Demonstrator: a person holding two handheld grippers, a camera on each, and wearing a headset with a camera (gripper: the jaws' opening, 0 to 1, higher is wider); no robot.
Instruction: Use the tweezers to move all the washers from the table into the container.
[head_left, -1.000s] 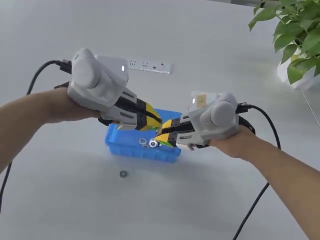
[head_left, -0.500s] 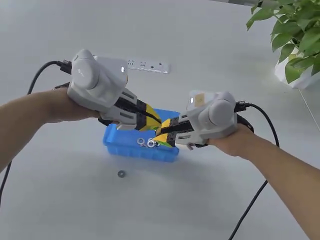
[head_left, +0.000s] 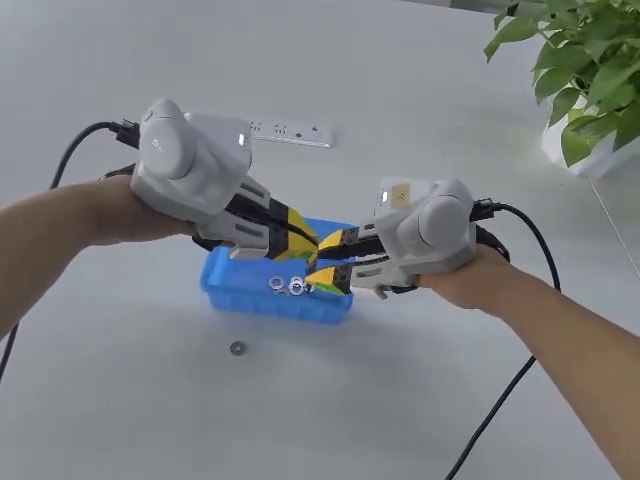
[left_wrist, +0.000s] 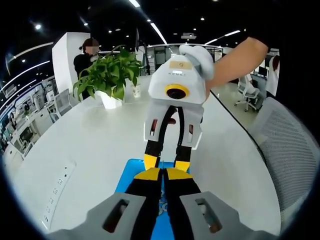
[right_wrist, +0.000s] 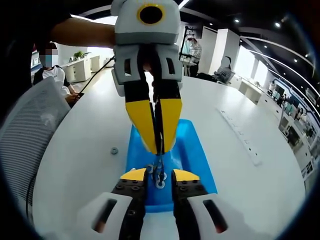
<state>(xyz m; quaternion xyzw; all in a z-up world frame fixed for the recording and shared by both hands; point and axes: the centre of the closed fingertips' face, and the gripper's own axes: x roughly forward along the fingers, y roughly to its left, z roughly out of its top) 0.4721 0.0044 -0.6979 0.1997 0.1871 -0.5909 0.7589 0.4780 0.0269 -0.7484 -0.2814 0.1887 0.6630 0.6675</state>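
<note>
— Which step?
— Dropping, we judge: left gripper (head_left: 302, 240) clamps tweezers (right_wrist: 160, 145) over the container (head_left: 270, 305); right gripper (head_left: 322, 260) gapes.
— Next?
— We reach the lone washer (head_left: 237, 348), toward the table's (head_left: 120, 400) near edge.

Flat on the pale surface (head_left: 120, 410): a shallow, open-topped blue rectangular container (head_left: 272, 303), with a small cluster of silvery ring washers (head_left: 288, 286) lying on its floor near one end. Outside, on the bare surface just beside the container's long wall: one more washer (head_left: 237, 348), lying flat and apart from everything else. Pinched between the closed yellow-tipped jaws of the left hand-held gripper (right_wrist: 159, 147): thin metal tweezers (right_wrist: 160, 162), tips down at the cluster inside the container.
</note>
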